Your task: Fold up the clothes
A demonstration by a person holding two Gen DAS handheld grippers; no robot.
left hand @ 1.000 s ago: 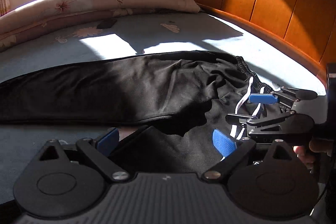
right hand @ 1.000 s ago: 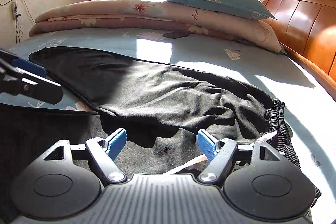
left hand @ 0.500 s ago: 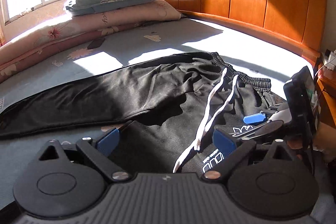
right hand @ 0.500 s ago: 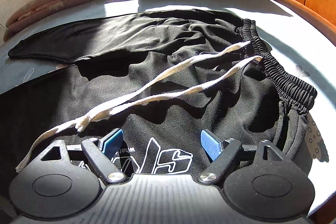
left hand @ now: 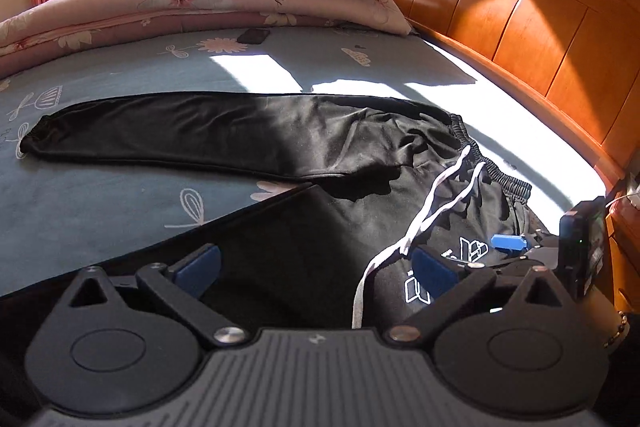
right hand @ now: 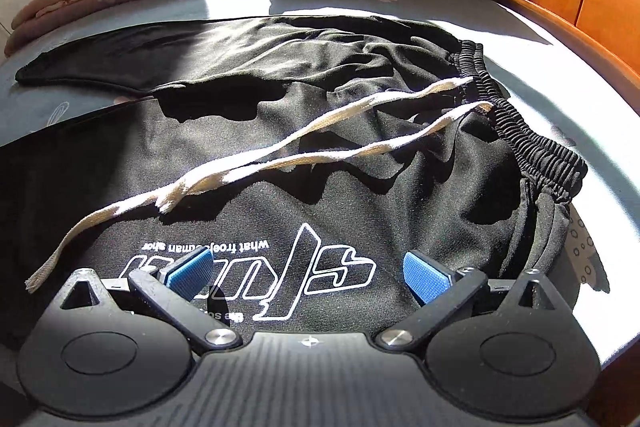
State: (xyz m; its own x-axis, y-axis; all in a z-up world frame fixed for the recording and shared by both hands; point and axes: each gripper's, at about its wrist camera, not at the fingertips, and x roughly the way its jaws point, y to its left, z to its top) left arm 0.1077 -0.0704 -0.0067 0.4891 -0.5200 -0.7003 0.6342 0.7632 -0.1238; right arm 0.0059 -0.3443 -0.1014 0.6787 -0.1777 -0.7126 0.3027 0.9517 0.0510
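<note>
Right wrist: black trousers point(right hand: 320, 155) lie below the spread, opening fingers point(right hand: 426, 281).

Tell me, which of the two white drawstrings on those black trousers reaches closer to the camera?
The lower white drawstring: its frayed tip ends near the picture's left edge, while the upper drawstring stops short, partway across the black trousers.

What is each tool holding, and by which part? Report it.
Nothing is held. The left tool and the right tool are both opening wide over the black trousers, with no cloth pinched between the pads.

Both wrist views look down close over the bed point(left hand: 120, 195); both share the trousers point(right hand: 360, 155).
</note>
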